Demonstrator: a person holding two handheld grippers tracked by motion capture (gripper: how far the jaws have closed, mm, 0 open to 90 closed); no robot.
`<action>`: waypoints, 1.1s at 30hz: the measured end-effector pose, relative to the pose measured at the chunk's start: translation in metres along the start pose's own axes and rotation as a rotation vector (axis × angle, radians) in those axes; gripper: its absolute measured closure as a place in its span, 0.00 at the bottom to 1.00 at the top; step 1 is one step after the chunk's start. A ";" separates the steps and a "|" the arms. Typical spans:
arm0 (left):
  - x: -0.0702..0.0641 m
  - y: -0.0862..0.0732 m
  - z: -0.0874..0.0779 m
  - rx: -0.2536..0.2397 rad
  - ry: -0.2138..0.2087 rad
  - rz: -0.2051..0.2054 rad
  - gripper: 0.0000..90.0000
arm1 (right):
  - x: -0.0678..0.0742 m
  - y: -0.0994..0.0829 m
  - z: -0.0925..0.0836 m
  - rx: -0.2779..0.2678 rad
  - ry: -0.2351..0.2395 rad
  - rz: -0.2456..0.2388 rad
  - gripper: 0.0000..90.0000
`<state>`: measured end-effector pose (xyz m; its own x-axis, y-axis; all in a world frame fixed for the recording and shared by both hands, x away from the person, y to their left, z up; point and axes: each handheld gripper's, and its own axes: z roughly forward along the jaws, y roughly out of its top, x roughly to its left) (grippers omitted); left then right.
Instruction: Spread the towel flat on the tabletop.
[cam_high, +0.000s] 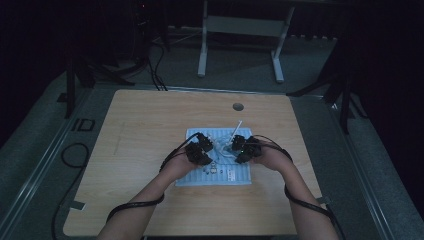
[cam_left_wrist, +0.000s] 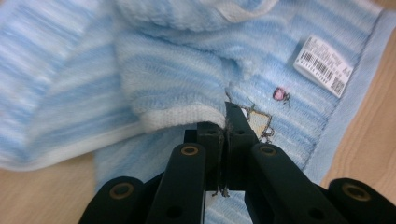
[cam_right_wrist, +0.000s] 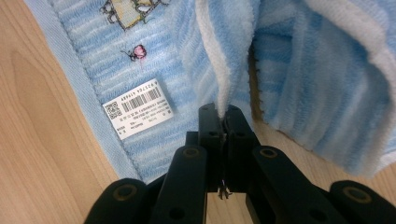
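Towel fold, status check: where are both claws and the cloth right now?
Left claw shut on the towel edge. Right claw shut on another white edge. Towel bunched mid-table, label up. Nothing in the way.

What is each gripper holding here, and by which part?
Both hold the blue striped towel. The left gripper is shut on its white-trimmed edge at a raised fold, and the right gripper is shut on the white-trimmed edge of another lifted fold.
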<state>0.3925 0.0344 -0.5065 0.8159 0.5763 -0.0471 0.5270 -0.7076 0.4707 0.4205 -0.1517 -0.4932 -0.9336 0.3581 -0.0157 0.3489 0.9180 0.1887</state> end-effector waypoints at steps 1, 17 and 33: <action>0.002 0.000 -0.003 -0.006 -0.010 -0.007 0.97 | 0.000 -0.001 -0.001 -0.005 0.002 0.001 0.98; 0.041 -0.018 -0.049 -0.071 0.085 -0.116 0.97 | 0.001 -0.031 -0.025 -0.043 -0.022 0.026 0.98; 0.063 -0.043 -0.031 -0.042 0.103 -0.237 0.96 | 0.007 -0.071 -0.029 -0.077 0.037 0.064 0.96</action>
<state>0.4138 0.1136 -0.5025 0.6410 0.7642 -0.0712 0.6884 -0.5315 0.4936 0.3864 -0.2193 -0.4787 -0.9124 0.4079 0.0352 0.4022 0.8771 0.2626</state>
